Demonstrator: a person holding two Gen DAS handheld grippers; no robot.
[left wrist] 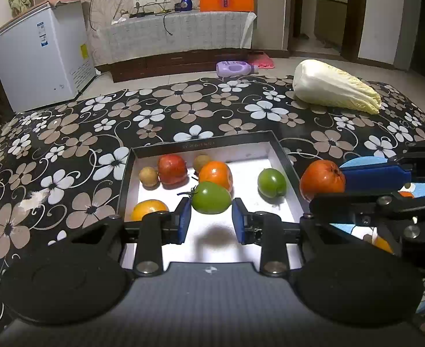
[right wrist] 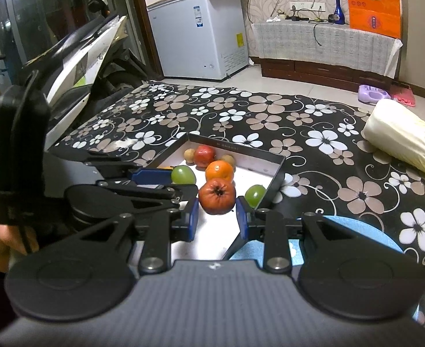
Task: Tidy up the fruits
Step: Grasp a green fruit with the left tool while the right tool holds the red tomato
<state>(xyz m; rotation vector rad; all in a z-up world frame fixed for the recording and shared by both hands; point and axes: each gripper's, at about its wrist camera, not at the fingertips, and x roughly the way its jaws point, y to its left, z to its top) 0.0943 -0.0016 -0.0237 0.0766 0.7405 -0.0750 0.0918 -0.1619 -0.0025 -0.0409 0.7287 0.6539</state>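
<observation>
A black-rimmed box [left wrist: 281, 150] with a white floor lies on the flowered table. In it are a red fruit [left wrist: 171, 169], an orange [left wrist: 215, 173], a green fruit [left wrist: 271, 182], a yellow-orange fruit [left wrist: 148, 208] and two small brown ones [left wrist: 148, 176]. My left gripper [left wrist: 211, 212] is shut on a green tomato [left wrist: 211, 199] and holds it just above the box floor, where its shadow falls. My right gripper [right wrist: 216, 205] is shut on a red-orange fruit [right wrist: 216, 195] over the box's near right corner. That fruit [left wrist: 322, 179] also shows in the left wrist view.
A pale napa cabbage [left wrist: 334, 89] lies at the far right of the table. A blue round plate [right wrist: 357, 231] sits just right of the box. A white chest freezer [right wrist: 200, 29] and a scooter [right wrist: 90, 57] stand beyond the table's left side.
</observation>
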